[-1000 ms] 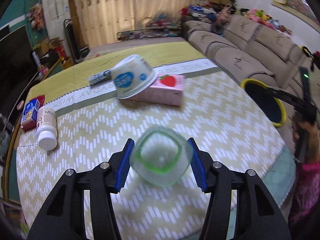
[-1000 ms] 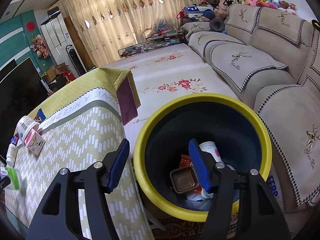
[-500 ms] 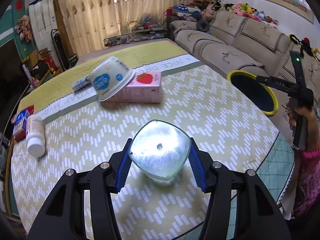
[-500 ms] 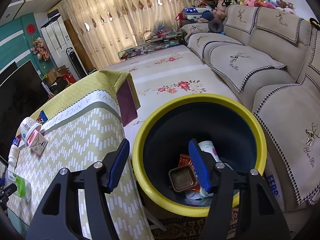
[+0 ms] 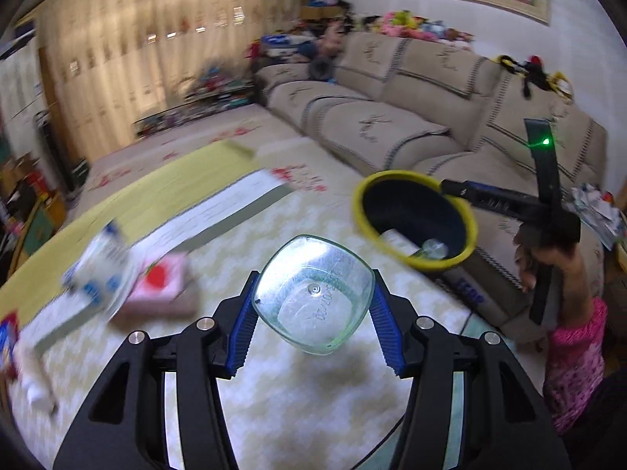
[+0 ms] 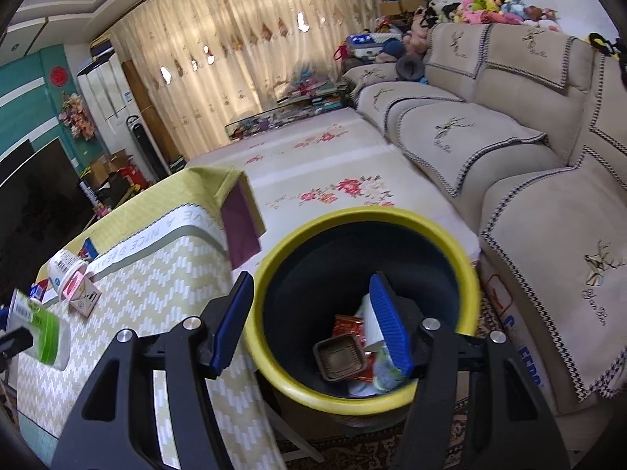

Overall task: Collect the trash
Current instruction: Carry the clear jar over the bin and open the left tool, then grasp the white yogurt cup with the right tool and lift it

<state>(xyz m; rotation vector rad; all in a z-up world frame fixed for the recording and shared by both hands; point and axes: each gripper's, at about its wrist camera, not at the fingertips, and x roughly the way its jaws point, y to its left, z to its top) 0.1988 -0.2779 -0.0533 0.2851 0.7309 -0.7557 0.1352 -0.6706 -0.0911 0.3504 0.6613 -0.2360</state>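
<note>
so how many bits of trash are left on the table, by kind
cartons: 2 (pink carton, blue-and-red carton)
tubs: 1 (white tub)
bottles: 1 (white bottle)
total: 4 that I can make out; the clear bottle held in the left gripper is not counted

A cup (image 5: 313, 293) sits between the left gripper's (image 5: 313, 309) fingers, above the table (image 5: 298, 403). A bin (image 6: 364, 301) stands just right of the table, with a sofa (image 6: 509, 149) behind it. A carton (image 5: 162, 286) lies on the table, far left.
</note>
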